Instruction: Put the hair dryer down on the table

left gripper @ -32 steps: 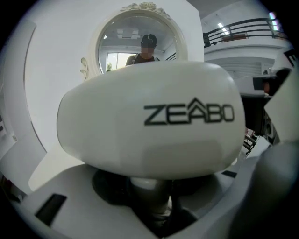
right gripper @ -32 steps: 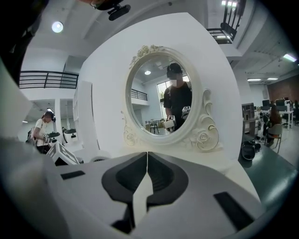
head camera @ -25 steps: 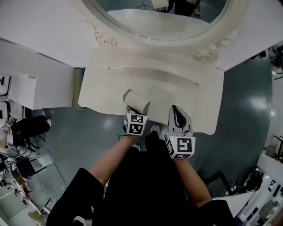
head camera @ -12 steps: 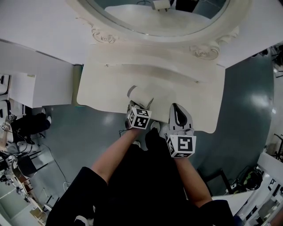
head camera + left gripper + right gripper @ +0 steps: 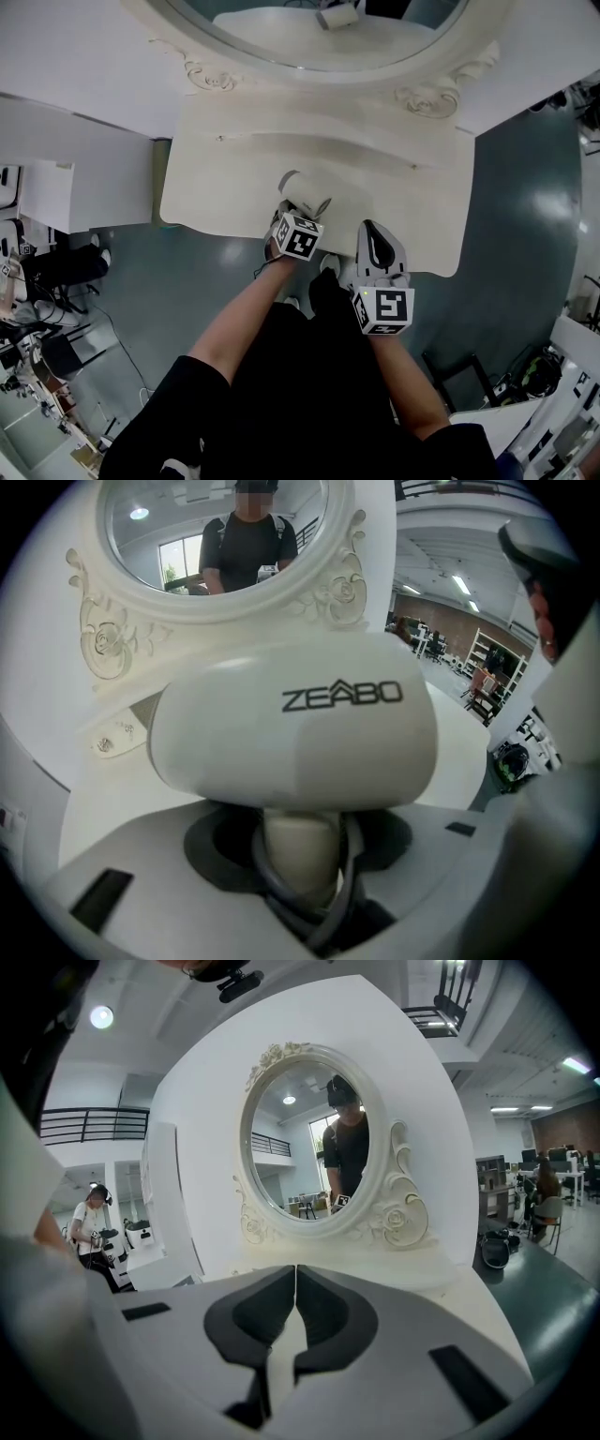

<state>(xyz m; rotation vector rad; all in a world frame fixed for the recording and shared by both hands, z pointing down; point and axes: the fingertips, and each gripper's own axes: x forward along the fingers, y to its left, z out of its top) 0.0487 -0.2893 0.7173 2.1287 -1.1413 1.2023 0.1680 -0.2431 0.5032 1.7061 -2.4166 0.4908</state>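
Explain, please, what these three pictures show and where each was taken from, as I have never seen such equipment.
No robot: a person holds a two-jaw gripper in each hand. The top-down picture comes from a camera on the person's head; the other two from cameras riding on the grippers. The left gripper clamps a white hair dryer by its handle, over a cream dressing table with an oval mirror. Contact with the table is unclear. The right gripper is shut and empty. Nothing else shows on the tabletop.

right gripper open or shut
Shut. In the right gripper view, the right gripper has its jaws meeting at the tips, with nothing between them.
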